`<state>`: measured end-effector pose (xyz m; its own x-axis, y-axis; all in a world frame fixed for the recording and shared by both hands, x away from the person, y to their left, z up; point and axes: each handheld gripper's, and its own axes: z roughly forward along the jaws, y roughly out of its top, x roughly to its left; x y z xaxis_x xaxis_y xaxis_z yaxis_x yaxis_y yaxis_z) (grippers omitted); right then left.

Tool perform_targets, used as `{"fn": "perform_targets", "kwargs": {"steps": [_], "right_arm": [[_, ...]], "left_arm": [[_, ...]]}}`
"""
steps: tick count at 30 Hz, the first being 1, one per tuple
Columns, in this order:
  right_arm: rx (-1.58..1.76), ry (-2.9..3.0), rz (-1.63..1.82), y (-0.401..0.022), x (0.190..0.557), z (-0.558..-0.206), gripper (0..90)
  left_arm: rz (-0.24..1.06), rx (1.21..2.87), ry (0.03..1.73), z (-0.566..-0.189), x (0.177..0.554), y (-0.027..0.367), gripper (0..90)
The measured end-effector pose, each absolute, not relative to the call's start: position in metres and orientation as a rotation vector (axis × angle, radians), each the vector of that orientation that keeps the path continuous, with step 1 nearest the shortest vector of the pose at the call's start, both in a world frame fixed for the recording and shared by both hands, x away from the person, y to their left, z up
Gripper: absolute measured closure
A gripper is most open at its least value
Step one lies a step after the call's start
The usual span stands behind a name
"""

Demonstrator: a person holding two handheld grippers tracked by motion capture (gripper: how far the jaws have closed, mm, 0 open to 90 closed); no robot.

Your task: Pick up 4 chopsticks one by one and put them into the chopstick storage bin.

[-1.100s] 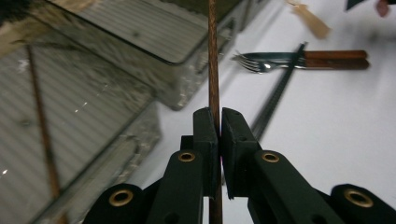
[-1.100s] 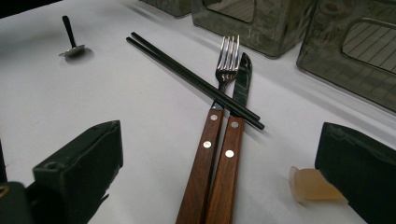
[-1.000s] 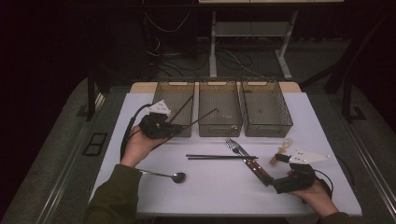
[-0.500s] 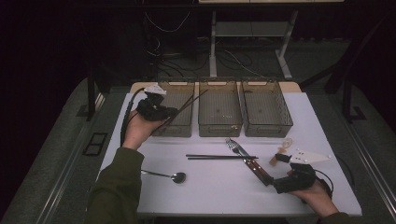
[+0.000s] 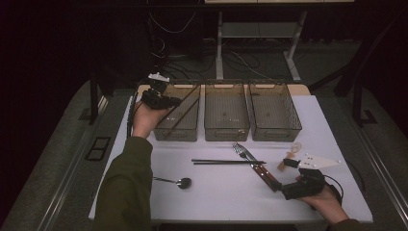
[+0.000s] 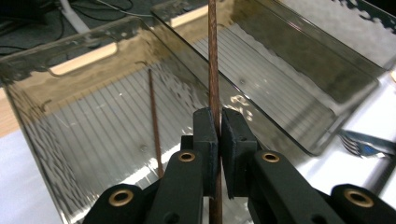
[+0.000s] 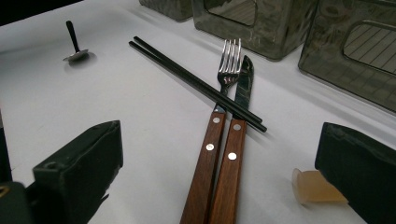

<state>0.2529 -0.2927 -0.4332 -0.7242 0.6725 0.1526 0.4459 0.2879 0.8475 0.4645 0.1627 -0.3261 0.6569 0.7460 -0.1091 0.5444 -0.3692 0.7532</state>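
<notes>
Landmark: the left bin [image 5: 177, 115], first in a row of three smoked plastic bins at the far side of the white table [image 5: 144, 202].
Left gripper [image 5: 161, 100]: jaws pressed together, pinching a brown chopstick [image 6: 214, 70].
What changed: a second ago this gripper was nearer the person, short of the left bin; now it is at that bin's near-left corner, with the chopstick slanting across its opening.
Already inside: a matching chopstick [image 6: 154, 119] lies on that bin's floor.
Meaning: likely about to release, completing the pair.
Right gripper [image 5: 293, 190]: jaws spread, empty, resting well to the right of the left bin, unmoved.
Still waiting: black chopsticks [image 7: 196, 84], fork [image 7: 219, 107], knife [image 7: 236, 126], spoon [image 5: 173, 181], all on the table on the near side of the left bin.
</notes>
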Motion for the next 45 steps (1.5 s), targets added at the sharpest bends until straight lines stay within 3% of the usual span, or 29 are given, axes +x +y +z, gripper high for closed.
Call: {"fn": "perform_targets", "kwargs": {"steps": [27,35,45], "right_arm": [[1.025,2.328,1.423,-0.293,0.253,-0.433,1.2],[1.022,2.332,1.422,-0.293,0.253,-0.433,1.1],[1.020,2.330,1.423,-0.293,0.253,-0.433,1.2]], "left_arm": [[0.371,2.065,1.181,-0.385,0.492,0.172,84.3],[0.383,2.066,1.210,-0.387,0.492,0.171,83.1],[0.421,2.083,1.176,-0.386,0.491,0.170,61.9]]}}
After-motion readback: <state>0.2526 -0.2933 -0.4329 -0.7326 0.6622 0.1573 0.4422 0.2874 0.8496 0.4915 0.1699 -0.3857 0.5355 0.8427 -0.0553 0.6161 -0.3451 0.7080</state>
